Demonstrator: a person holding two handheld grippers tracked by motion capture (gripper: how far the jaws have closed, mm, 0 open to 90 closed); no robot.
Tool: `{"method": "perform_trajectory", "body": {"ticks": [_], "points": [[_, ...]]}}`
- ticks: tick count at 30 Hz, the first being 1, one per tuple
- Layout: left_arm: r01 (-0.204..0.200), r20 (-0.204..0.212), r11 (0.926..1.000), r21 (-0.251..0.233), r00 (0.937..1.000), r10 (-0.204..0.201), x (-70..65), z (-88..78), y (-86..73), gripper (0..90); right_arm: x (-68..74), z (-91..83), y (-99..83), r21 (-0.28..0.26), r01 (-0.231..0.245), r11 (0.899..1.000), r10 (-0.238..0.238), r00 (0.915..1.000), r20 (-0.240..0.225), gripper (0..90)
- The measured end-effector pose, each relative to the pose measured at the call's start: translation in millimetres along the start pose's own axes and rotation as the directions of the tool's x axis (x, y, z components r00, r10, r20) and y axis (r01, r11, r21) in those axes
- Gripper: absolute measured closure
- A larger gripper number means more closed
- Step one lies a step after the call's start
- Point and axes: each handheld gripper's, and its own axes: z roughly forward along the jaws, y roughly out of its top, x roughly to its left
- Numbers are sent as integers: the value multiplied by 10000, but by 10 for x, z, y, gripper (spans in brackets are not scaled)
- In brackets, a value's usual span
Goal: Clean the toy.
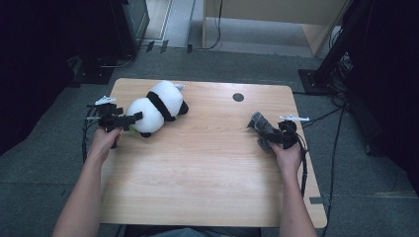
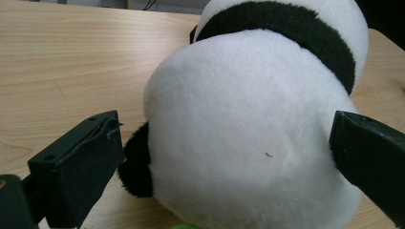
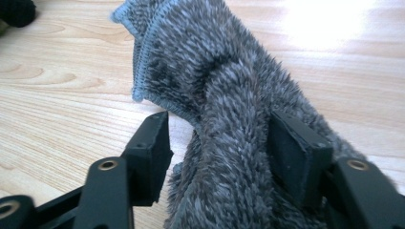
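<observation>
Soft plush panda (image 2: pixel 248 138) sits between wide-open left jaws; limp grey cloth (image 3: pixel 229 119) hangs loose between parted right jaws.

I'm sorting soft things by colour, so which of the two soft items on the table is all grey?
The shaggy grey cloth at the right gripper; the plush panda by the left gripper is black and white.

In your left tool view, the plush panda (image 2: pixel 248 129) is cut off by the top and bottom edges, its face out of sight. In your right tool view, the grey fuzzy cloth (image 3: pixel 224 119) runs past the bottom edge and hides part of the worktop (image 3: pixel 62 95).
</observation>
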Motion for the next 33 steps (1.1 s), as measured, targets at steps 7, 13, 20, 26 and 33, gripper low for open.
{"method": "perform_trajectory", "body": {"ticks": [7, 13, 20, 26, 33], "points": [[-719, 1, 9973, -161, 9974, 719, -114, -140, 62, 0, 104, -160, 36, -392, 184, 9991, -188, 9998, -101, 376], [-1411, 99, 9899, -116, 9899, 1412, -286, -244, 86, 0, 269, -269, 50, -478, 637, 9968, -646, 9977, -183, 375], [-1705, 593, 9849, -306, 9833, 1721, -463, -326, 95, 0, 427, -358, 31, -561, 837, 9949, -845, 9963, -124, 372], [-1843, 1132, 9828, -137, 9763, 1847, -676, -303, 52, 0, 561, -396, -22, -575, 1065, 9926, -1088, 9933, -382, 373], [-2258, 1666, 9742, -68, 9603, 2237, -942, -236, 5, 0, 755, -409, -75, -718, 1444, 9869, -1501, 9852, -826, 368]]}}
